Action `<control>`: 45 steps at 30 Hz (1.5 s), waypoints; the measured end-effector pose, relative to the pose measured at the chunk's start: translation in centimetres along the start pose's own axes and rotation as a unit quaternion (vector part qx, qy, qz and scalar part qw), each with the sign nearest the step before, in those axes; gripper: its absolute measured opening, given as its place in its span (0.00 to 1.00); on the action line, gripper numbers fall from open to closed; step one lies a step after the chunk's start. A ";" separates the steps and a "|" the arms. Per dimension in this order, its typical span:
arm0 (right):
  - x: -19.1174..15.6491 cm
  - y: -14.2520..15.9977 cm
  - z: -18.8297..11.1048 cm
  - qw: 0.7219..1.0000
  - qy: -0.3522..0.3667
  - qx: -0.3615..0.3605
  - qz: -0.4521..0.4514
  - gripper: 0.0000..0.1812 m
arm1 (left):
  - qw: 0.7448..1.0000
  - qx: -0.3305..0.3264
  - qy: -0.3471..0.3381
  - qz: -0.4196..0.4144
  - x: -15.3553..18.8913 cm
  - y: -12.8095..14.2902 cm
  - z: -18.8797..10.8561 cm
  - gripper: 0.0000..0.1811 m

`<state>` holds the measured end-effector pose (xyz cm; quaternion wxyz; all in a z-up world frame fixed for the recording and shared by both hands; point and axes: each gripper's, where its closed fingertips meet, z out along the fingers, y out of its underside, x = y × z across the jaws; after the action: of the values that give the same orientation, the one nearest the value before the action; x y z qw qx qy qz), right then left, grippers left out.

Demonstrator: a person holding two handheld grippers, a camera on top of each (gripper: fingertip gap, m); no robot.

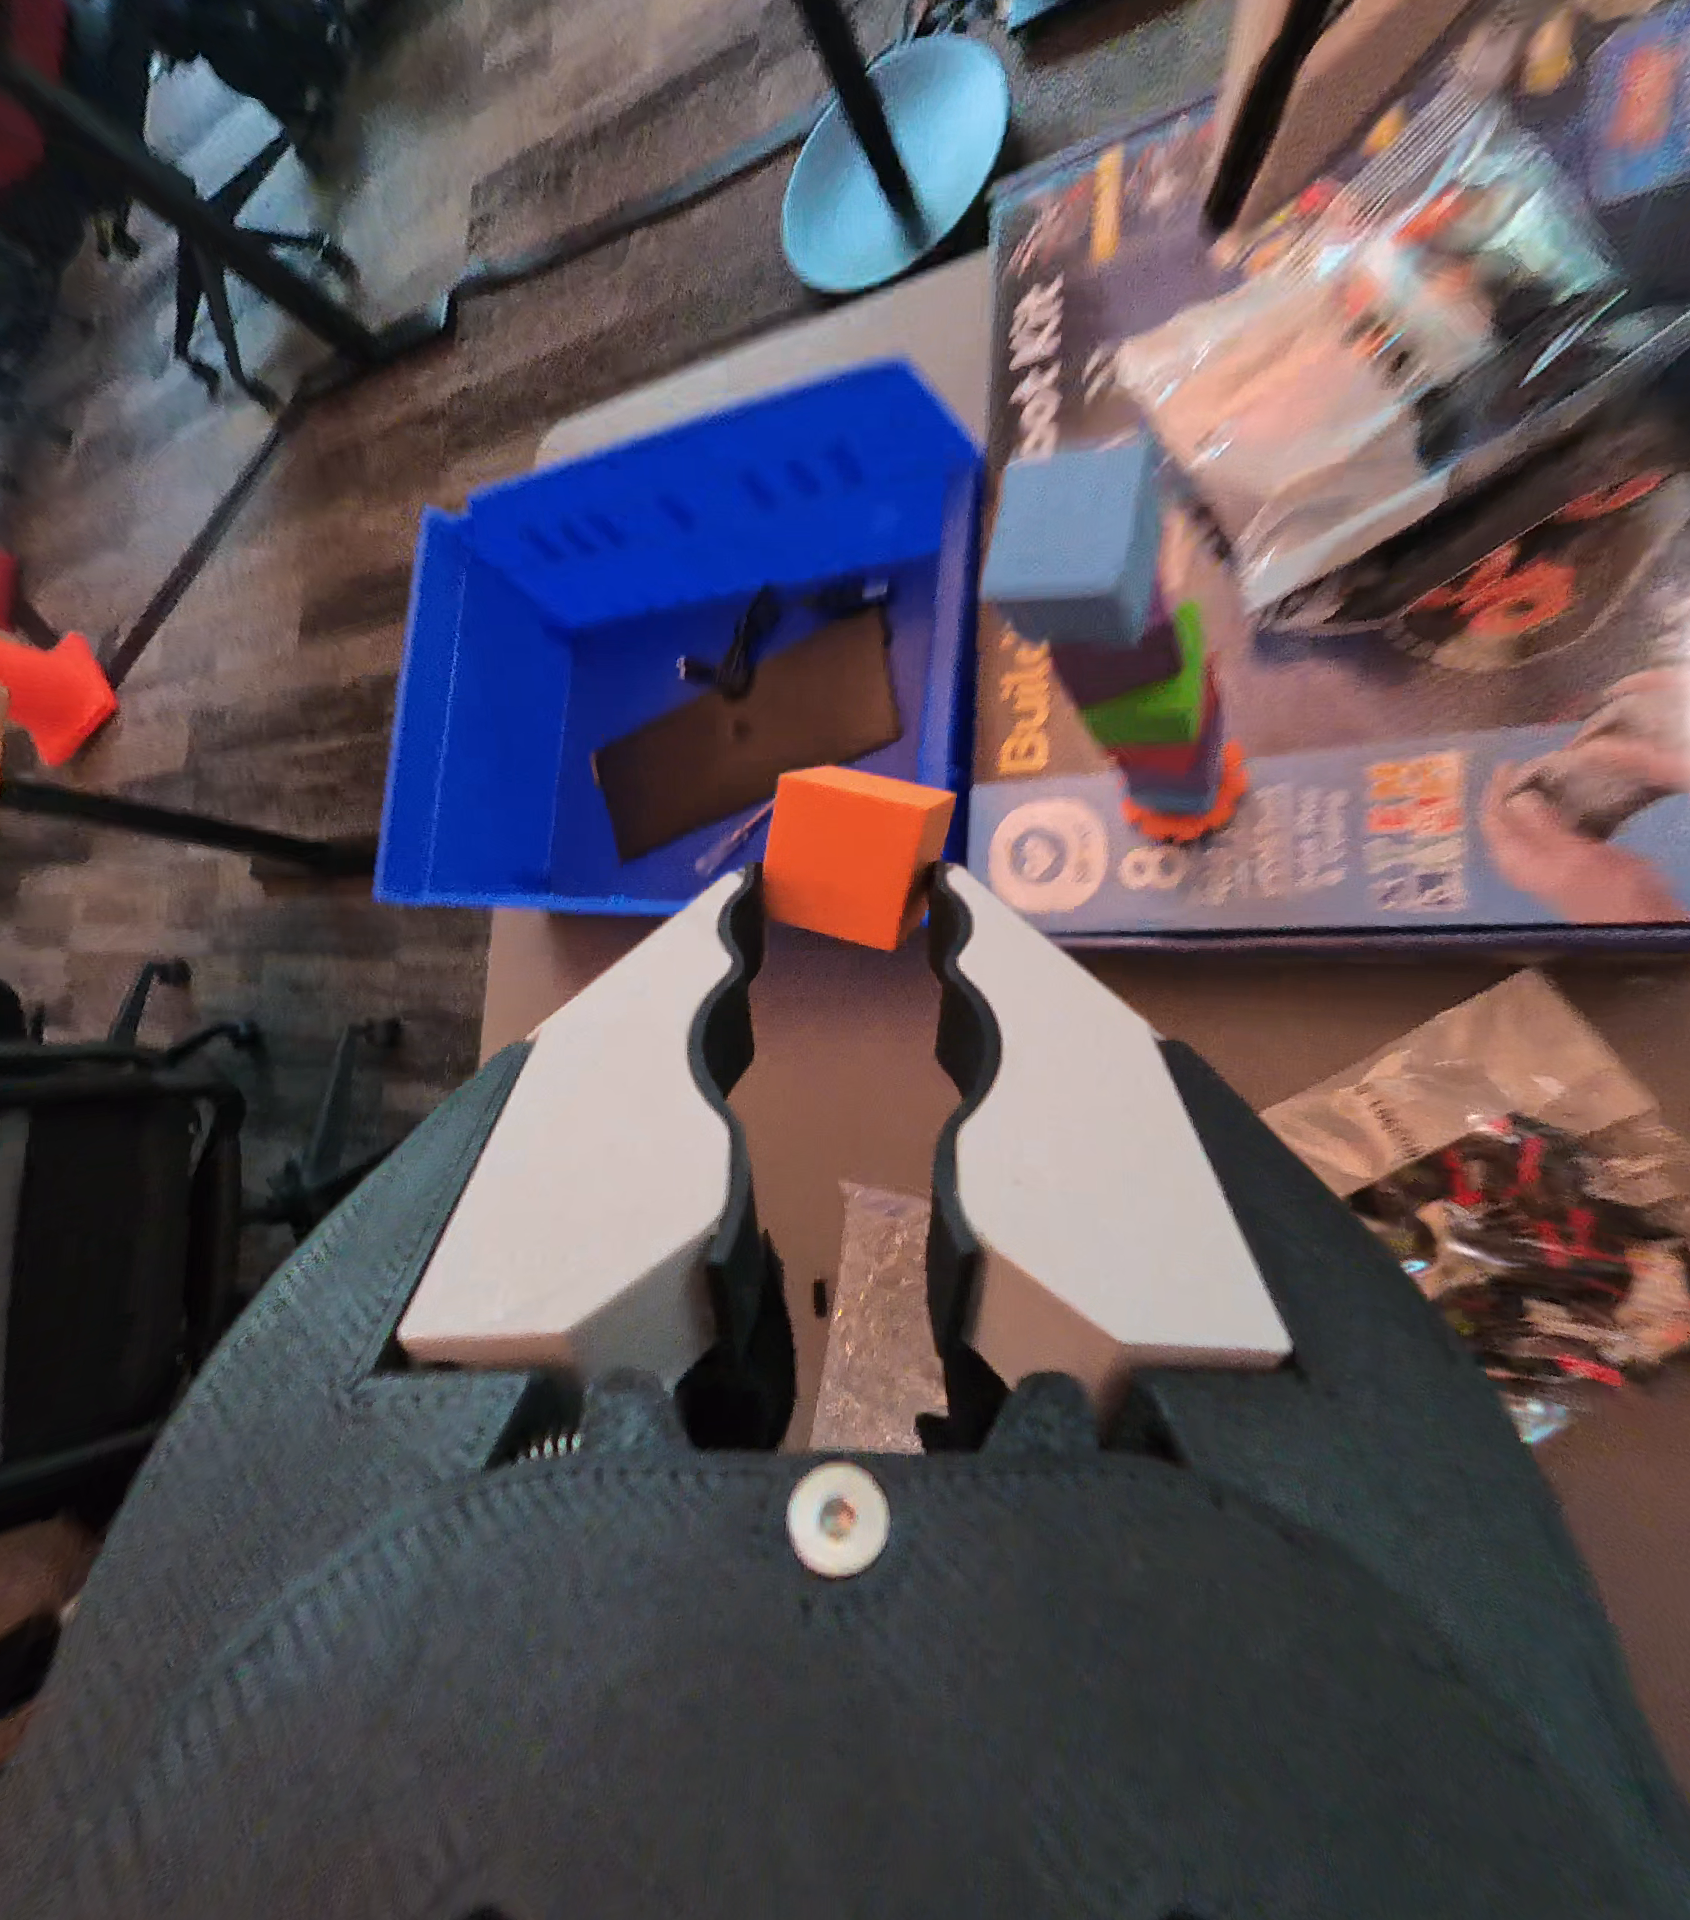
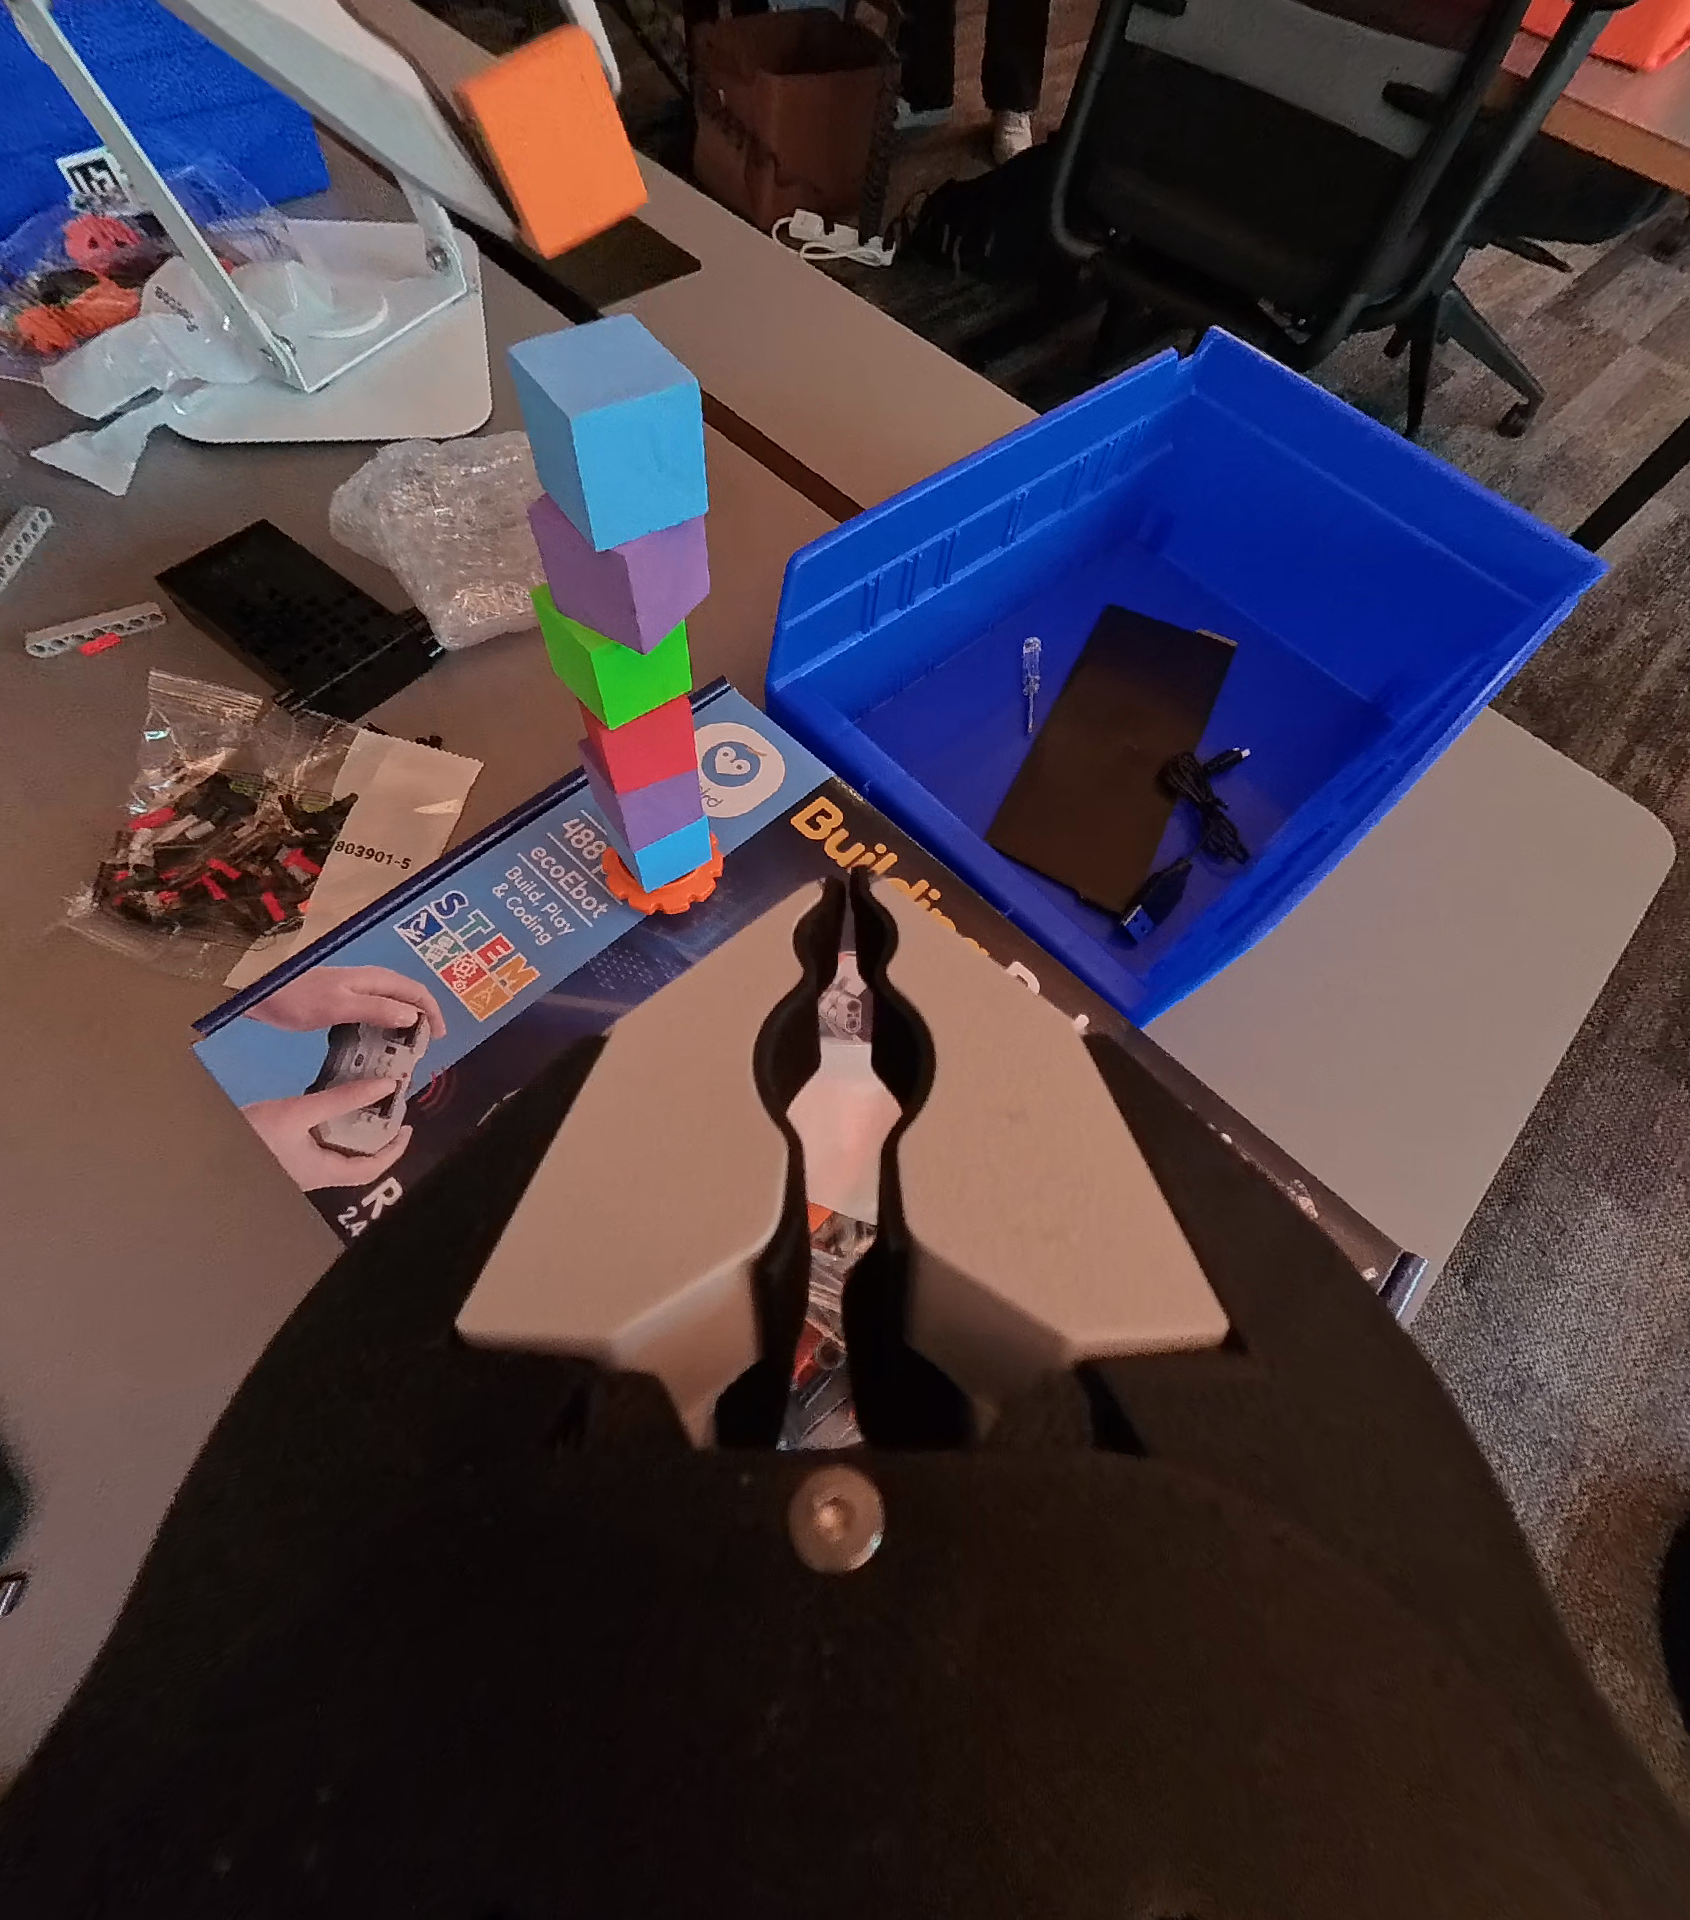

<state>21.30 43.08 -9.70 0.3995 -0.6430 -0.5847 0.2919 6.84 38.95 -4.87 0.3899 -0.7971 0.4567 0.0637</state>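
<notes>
My left gripper [image 1: 846, 894] is shut on an orange foam cube [image 1: 856, 857] and holds it in the air, above the near edge of a blue bin [image 1: 508, 675]. The cube also shows at the top of the right wrist view [image 2: 550, 135], held up and to the left of the tower's top. A leaning tower of several foam cubes [image 2: 628, 613], light blue on top, stands on an orange gear [image 2: 659, 894] on a printed box [image 2: 508, 935]. The tower also shows in the left wrist view [image 1: 1111, 623], right of the held cube. My right gripper [image 2: 846, 894] is shut and empty, just right of the tower's base.
The blue bin [image 2: 1340, 540] holds a black flat panel [image 2: 1111, 748], a cable and a small screwdriver. Bags of small parts [image 2: 217, 821], bubble wrap [image 2: 436, 530], a black block [image 2: 301, 613] and grey beams lie on the table. An office chair [image 2: 1340, 156] stands beyond the table edge. Across from one pair of fingers to the other is roughly 15 cm.
</notes>
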 end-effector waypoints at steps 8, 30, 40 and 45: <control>-0.2 -0.3 -0.2 1.000 -0.008 0.008 -0.001 0.00 | 0.995 -0.019 0.096 0.028 2.0 -5.0 -0.9 0.17; -0.2 -0.3 -0.5 1.000 -0.013 0.012 0.001 0.00 | 0.985 -0.081 0.141 0.052 3.2 -5.5 1.9 0.17; -0.3 -0.4 -0.6 1.000 -0.015 0.015 0.001 0.00 | 0.986 -0.079 0.137 0.050 3.0 -5.4 1.8 0.17; -0.3 -0.4 -0.7 1.000 -0.015 0.016 0.000 0.00 | 0.987 -0.076 0.133 0.051 3.0 -5.4 1.8 0.19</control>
<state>21.59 42.65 -9.03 0.4008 -0.6325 -0.5855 0.3107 13.22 39.66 -4.37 0.2604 -0.8012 0.5387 0.0110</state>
